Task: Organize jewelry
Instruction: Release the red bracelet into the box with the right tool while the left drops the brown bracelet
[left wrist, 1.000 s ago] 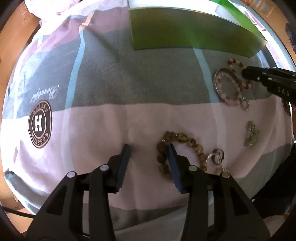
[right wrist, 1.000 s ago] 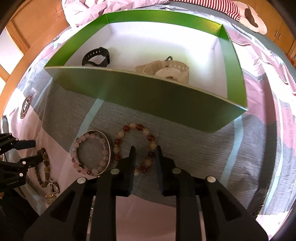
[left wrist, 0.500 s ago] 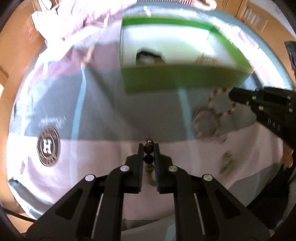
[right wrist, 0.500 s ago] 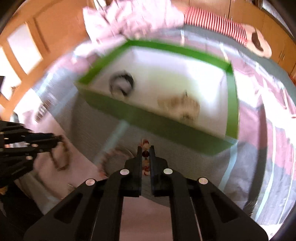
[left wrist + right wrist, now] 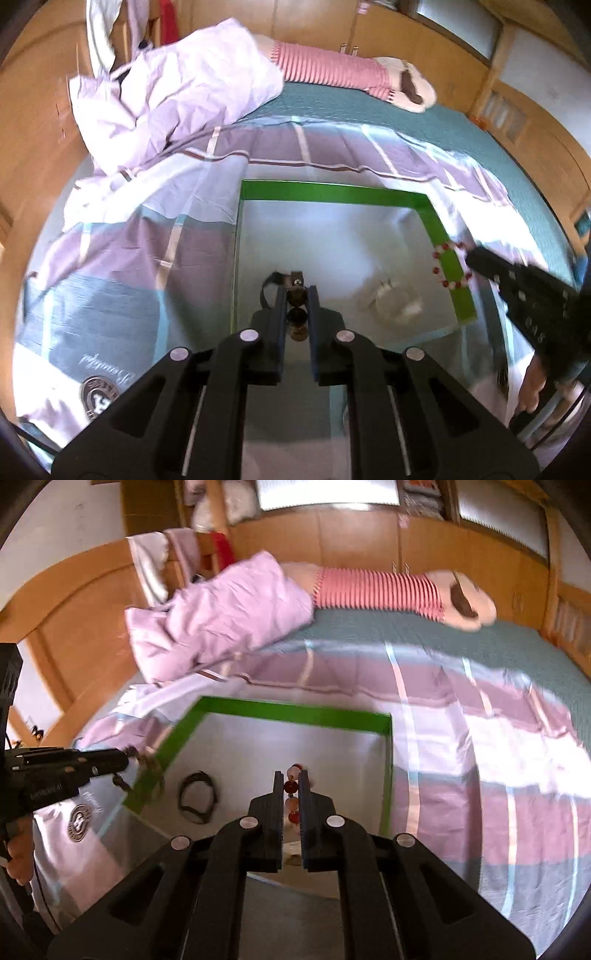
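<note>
Pinching a brown bead bracelet [image 5: 297, 314], the left hand-held gripper [image 5: 297, 295] hangs over the green box [image 5: 332, 192] on the bed [image 5: 110, 258]. At three o'clock from it, the right hand-held gripper [image 5: 291, 779] is clamped on a red-and-white bead bracelet [image 5: 291, 794] above the same box. A black watch [image 5: 197, 797] lies inside at nine o'clock.

I'm looking into a home bedroom: a bed [image 5: 461, 716] with striped sheet, rumpled quilt [image 5: 221, 620] at eleven o'clock, wooden wardrobes [image 5: 369, 535] at twelve.
</note>
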Available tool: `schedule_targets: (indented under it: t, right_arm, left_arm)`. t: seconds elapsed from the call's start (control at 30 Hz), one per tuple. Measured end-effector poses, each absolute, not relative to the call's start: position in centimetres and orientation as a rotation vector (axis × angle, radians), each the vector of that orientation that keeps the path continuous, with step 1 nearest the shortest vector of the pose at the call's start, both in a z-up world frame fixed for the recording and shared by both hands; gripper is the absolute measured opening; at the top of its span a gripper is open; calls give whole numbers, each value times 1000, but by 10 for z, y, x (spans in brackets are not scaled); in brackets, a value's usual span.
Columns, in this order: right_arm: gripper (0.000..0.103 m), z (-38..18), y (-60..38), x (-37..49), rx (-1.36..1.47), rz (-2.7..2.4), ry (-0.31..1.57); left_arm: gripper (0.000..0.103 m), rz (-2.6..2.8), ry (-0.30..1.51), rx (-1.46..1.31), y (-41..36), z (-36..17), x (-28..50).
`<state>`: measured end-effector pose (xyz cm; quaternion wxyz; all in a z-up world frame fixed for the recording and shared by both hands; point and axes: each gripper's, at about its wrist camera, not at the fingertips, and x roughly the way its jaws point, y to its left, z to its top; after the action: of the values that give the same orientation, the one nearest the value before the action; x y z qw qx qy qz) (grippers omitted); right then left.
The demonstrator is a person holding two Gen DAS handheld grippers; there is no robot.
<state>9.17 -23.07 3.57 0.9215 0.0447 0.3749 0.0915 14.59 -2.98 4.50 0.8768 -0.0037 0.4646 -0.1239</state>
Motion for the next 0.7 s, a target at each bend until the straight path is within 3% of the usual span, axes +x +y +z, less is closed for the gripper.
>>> schedule_targets:
  t: [0.17,0.2,0.23,0.27,0.5,0.6,0.7]
  right_arm:
    - [9,10,-240,104,129,178,857]
    - [22,9,-239,103,129,175,861]
    - [42,9,-240,102,134,177,865]
    - [48,12,-241,98,152,190,862]
    - [48,22,-214,35,91,377,949]
    - [34,-3,-194,9,11,443,1051]
    - [31,-28,-178,-15,-65,477,1136]
  left_arm:
    - [11,-214,1026,-13,-32,21,163]
    - [11,-212,1030,-9,-33,18,164]
    - [11,-208,1029,0,-34,16,163]
    - [11,-204,1028,8,-35,15,160]
    - [15,-292,1111,44,-46,12,113]
    - [15,-344,1161,150,-66,-4,84]
    - [16,-348,1207,197,-75,-28,67]
